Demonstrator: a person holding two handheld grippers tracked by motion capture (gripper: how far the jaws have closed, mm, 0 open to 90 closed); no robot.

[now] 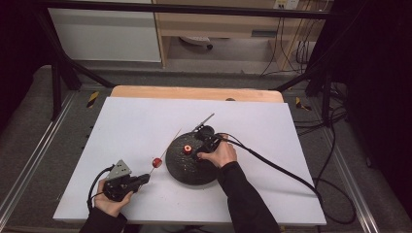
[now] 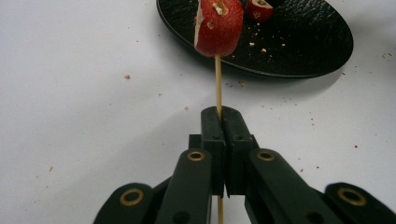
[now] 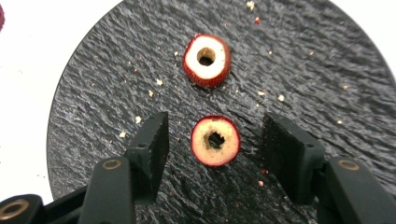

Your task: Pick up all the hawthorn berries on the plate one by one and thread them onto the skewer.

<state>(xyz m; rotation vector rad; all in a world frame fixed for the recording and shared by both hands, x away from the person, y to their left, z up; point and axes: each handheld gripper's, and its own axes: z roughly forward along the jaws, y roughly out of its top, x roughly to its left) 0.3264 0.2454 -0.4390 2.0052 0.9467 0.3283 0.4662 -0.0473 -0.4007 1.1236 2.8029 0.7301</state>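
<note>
Cored fruit slices being threaded on a skewer over a white desk (image 1: 145, 121).

A black slate plate (image 3: 327, 70) carries two red cored slices; the right claw (image 3: 212, 144) stands wide open around the nearer slice (image 3: 215, 141), not touching it. The left claw (image 2: 219, 116) is clamped on a wooden skewer (image 2: 217, 84) bearing one skewered slice (image 2: 218, 25) beside the plate's rim.

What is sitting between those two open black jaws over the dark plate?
A cored red fruit slice lies on the plate between the right gripper jaws, untouched, in the right gripper view.
</note>
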